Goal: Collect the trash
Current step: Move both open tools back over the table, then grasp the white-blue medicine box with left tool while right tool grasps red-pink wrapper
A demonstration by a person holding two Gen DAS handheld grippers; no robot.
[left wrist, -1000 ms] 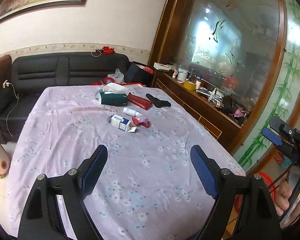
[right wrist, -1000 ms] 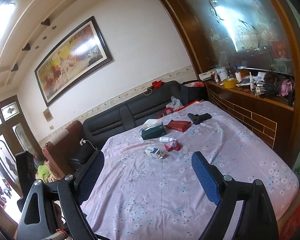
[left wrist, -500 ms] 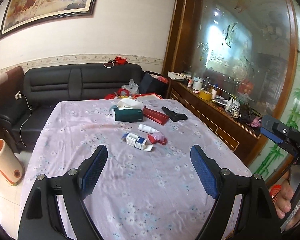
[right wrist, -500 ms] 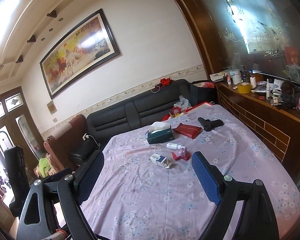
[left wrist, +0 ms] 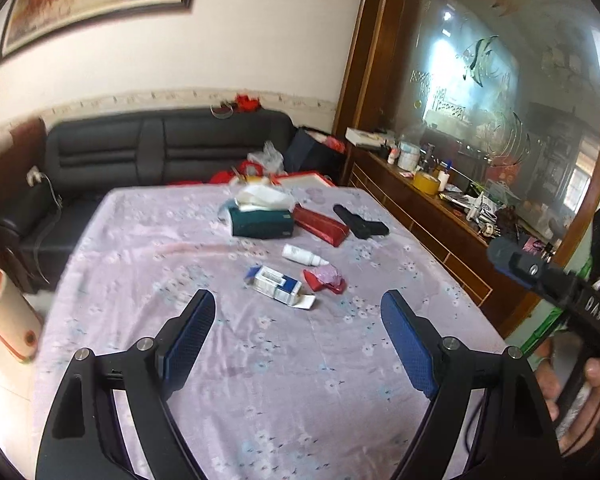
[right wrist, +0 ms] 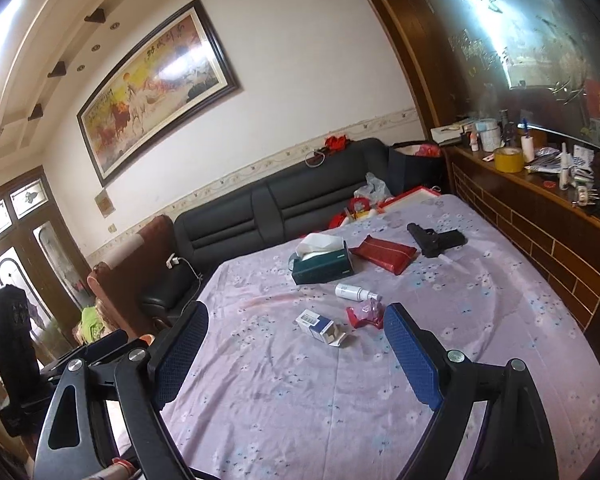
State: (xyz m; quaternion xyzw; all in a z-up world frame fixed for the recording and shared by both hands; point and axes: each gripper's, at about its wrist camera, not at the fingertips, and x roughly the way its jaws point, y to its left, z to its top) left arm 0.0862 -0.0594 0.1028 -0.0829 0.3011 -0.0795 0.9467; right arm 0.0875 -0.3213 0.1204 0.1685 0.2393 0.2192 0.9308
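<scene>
On the purple flowered tablecloth (left wrist: 292, 380) lie a small blue-and-white carton (left wrist: 278, 283) with an open flap, a crumpled red wrapper (left wrist: 325, 279) and a small white bottle (left wrist: 300, 255). All three also show in the right wrist view: carton (right wrist: 319, 326), wrapper (right wrist: 363, 316), bottle (right wrist: 354, 292). My left gripper (left wrist: 298, 338) is open and empty, above the table short of the carton. My right gripper (right wrist: 296, 344) is open and empty, hovering just short of the carton and wrapper.
Farther back lie a green tissue box (left wrist: 262, 222), a red pouch (left wrist: 320, 224) and a black toy pistol (left wrist: 360, 222). A black sofa (left wrist: 160, 152) stands behind the table. A cluttered wooden sideboard (left wrist: 440, 208) runs along the right.
Both grippers have moved forward over the table towards the carton and wrapper, which now appear closer. Both stay open.
</scene>
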